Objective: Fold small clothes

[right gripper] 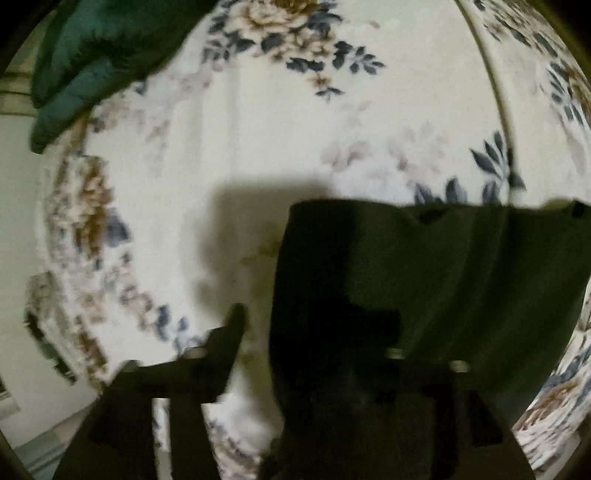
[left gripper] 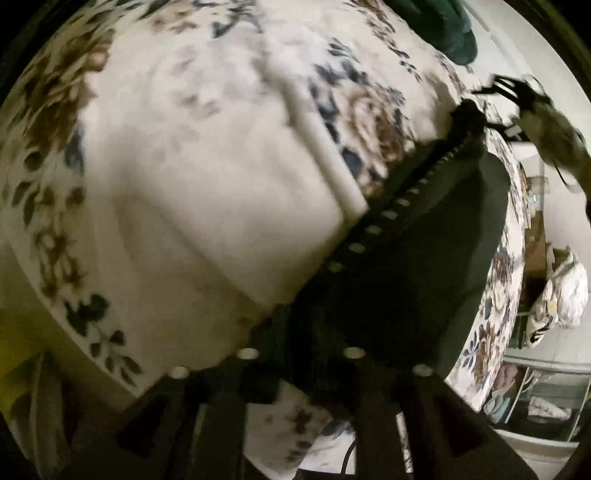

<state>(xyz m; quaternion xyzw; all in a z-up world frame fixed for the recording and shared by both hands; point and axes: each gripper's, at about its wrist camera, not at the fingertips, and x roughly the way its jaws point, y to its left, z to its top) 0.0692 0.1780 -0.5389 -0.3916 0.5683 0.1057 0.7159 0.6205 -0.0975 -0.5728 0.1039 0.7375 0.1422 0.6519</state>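
Observation:
A dark olive garment (left gripper: 424, 258) hangs stretched between my two grippers above a floral bedspread (left gripper: 184, 184). In the left wrist view its edge with a row of small holes runs up to the right gripper (left gripper: 517, 103) at the far upper right. My left gripper (left gripper: 299, 354) is mostly hidden by the cloth it holds. In the right wrist view the garment (right gripper: 461, 280) drapes over the right finger and hides it. The left finger (right gripper: 232, 325) of the right gripper (right gripper: 317, 343) shows bare beside the cloth.
A dark green garment (right gripper: 92, 55) lies at the far edge of the bedspread (right gripper: 277, 129); it also shows in the left wrist view (left gripper: 447, 29). A white bundle (left gripper: 561, 291) and shelves (left gripper: 535, 402) stand beyond the bed's right side.

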